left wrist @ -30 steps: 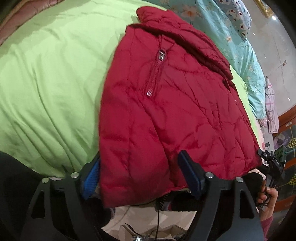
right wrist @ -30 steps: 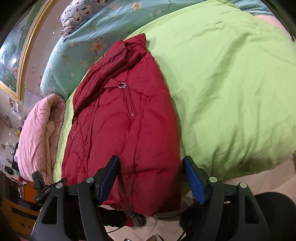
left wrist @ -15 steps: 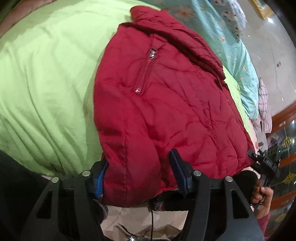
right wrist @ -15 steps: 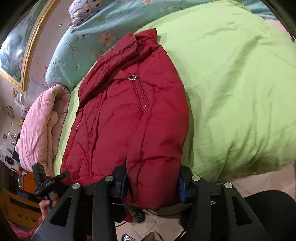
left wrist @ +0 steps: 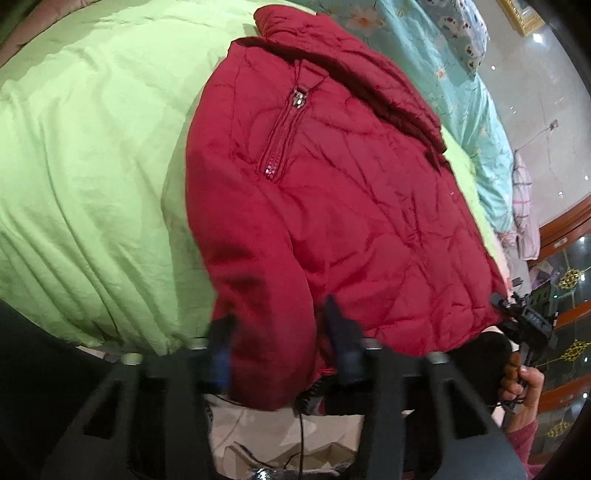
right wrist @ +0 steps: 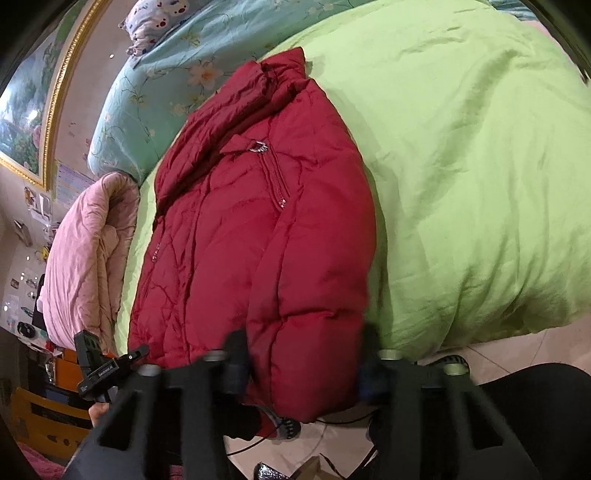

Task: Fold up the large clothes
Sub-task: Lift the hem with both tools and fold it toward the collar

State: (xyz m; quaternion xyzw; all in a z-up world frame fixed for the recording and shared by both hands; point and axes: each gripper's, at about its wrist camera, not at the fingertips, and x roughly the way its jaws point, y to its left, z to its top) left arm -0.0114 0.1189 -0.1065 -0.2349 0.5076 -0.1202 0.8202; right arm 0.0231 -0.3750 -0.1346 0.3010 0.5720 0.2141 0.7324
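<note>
1. The red puffer jacket (left wrist: 332, 206) is quilted and creased, laid out on the lime-green duvet (left wrist: 85, 147) with its collar at the far end and its hem hanging over the near edge of the bed.
2. A zipped pocket (left wrist: 284, 144) with a silver pull sits on the upper chest, and a folded-in sleeve runs down the jacket toward the near edge.
3. In the left wrist view the left gripper (left wrist: 280, 350) straddles the cuff end of that sleeve at the hem; its blurred blue-padded fingers (left wrist: 221, 354) press the fabric from both sides, so it has the sleeve pinched.
4. In the right wrist view the right gripper (right wrist: 299, 369) sits at the same near hem of the red puffer jacket (right wrist: 258, 236), fingers close against a bulging fold of padding on either side, gripping it.
5. Each gripper shows in the other's view, at the opposite corner of the hem.
6. Left of the jacket in the right wrist view lies a rolled pink quilt (right wrist: 85, 254); beyond the collar is a turquoise floral bedspread (right wrist: 162, 74) and a panda-print pillow (right wrist: 155, 22).
7. A gold-framed painting (right wrist: 33, 96) hangs on the far left wall.
</note>
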